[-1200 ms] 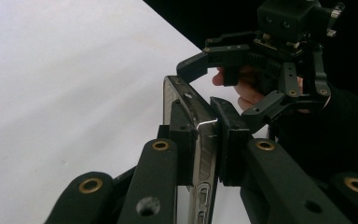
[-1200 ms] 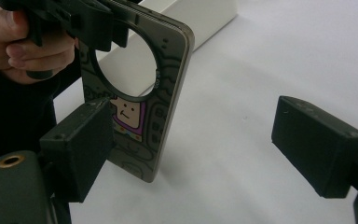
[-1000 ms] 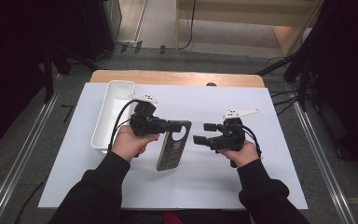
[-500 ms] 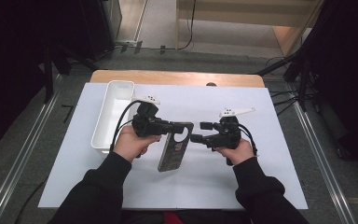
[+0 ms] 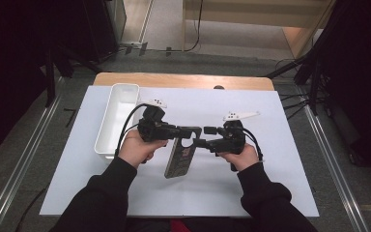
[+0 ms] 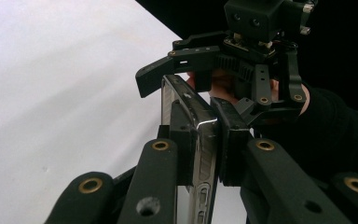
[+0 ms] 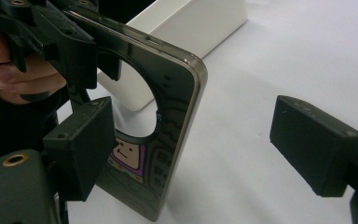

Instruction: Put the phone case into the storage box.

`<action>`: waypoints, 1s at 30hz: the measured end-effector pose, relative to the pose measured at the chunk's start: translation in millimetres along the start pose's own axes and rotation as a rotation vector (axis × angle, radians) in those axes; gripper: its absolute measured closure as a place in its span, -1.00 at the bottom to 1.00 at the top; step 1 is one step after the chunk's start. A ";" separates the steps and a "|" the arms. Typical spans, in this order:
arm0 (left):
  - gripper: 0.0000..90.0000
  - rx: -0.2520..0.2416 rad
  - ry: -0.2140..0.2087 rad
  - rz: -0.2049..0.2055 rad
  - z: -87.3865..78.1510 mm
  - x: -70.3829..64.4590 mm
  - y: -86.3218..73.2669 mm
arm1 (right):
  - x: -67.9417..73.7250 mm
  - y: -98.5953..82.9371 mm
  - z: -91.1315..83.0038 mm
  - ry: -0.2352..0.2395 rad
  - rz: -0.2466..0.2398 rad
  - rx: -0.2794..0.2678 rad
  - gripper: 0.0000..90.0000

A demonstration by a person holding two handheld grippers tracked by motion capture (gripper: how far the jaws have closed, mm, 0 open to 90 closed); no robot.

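Observation:
A dark, see-through phone case [image 5: 179,159] with a round camera cutout and a cartoon picture [image 7: 168,140] is held edge-on above the white sheet. My left gripper [image 5: 192,131] is shut on the case's upper end, with both pads pressed on its sides [image 6: 200,140]. My right gripper [image 5: 204,137] faces it from the right and is open. In the right gripper view the case stands between its pads [image 7: 196,144], close to the left pad and apart from the right one. The left gripper view shows the right gripper [image 6: 191,88] straddling the case's far end.
A long white tray [image 5: 117,116] stands on the left of the white sheet [image 5: 270,183], just behind the left hand, and shows as a white box [image 7: 191,28] behind the case. The wooden table edge [image 5: 183,79] runs along the back.
The right gripper has moved left toward the case and now has its open jaws around the case's upper end. The left gripper has kept its hold and barely moved.

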State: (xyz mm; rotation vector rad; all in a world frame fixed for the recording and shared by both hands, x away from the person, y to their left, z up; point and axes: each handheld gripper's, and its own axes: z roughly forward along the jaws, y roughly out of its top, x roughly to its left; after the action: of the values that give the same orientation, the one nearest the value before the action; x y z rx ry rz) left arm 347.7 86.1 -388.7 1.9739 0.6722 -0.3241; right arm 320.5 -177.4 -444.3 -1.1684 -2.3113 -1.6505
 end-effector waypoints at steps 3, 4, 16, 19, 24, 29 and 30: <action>0.76 -0.001 0.001 0.000 -0.1 -0.2 0.2 | 0.6 -0.1 1.8 0.006 0.003 -0.004 -0.61; 0.76 0.001 0.001 0.001 -0.2 -0.1 0.3 | 0.6 -0.3 2.2 0.006 0.004 -0.006 -0.59; 0.76 -0.005 0.000 0.001 1.3 -0.7 0.4 | 1.1 -2.1 6.7 0.001 0.014 -0.021 -0.22; 0.76 -0.007 0.000 0.002 1.1 -0.8 0.5 | 2.8 -3.0 7.8 0.007 0.000 -0.025 0.03; 0.76 -0.008 -0.001 0.006 0.8 -0.7 0.5 | 1.4 -4.3 7.9 0.025 0.005 -0.038 0.26; 0.76 -0.008 0.001 0.008 1.4 -0.1 0.3 | 1.3 -4.7 8.1 0.048 0.010 -0.039 0.44; 0.76 -0.008 0.001 0.008 1.4 -0.1 0.3 | 1.4 -4.8 8.1 0.047 0.010 -0.040 0.45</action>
State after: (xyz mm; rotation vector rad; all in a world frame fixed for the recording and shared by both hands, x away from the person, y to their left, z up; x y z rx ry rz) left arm 347.8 84.8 -389.1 1.9683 0.6652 -0.3154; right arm 319.4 -170.4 -450.8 -1.1337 -2.2511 -1.7092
